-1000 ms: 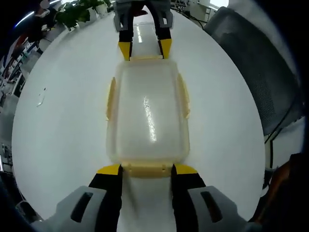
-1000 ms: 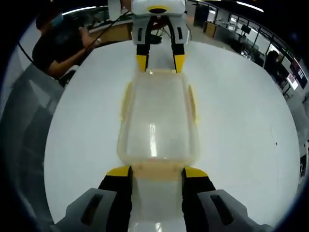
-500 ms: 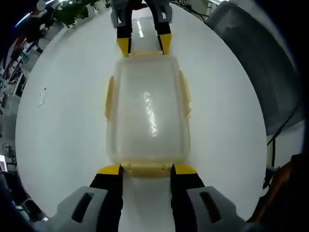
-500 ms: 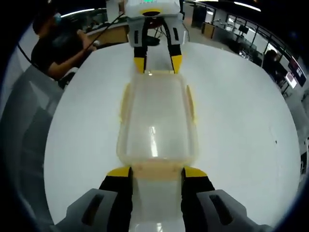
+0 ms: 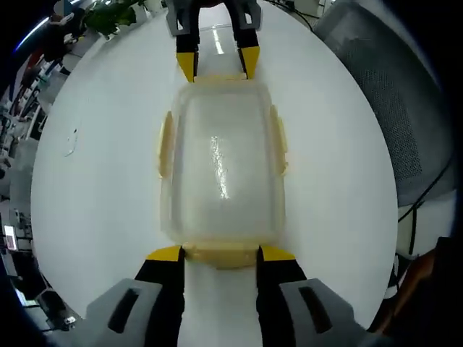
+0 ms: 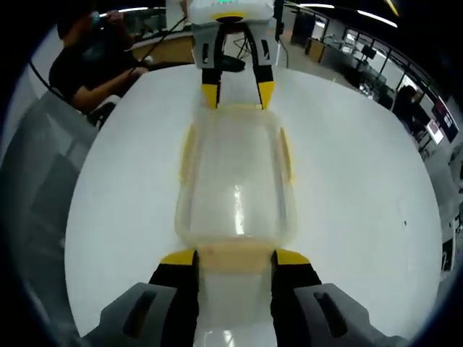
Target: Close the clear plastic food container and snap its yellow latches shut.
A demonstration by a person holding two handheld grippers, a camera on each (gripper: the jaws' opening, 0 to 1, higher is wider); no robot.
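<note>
Your clear food container (image 5: 221,173) sits lid-on, mid white round table (image 5: 94,188), yellow latches (image 5: 166,144) along both long sides. Left gripper (image 5: 218,253) jaws spread, tips at the near end latch (image 5: 221,254); right gripper (image 6: 235,256) the same at the opposite end — bare tabletop all around, table edges well off.

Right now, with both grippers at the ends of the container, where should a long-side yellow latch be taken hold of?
Probably by its free outer edge, coming from the side. Each side latch flares away from the container wall, so a jaw can press it inward. The left gripper and right gripper flank the end latches.
</note>
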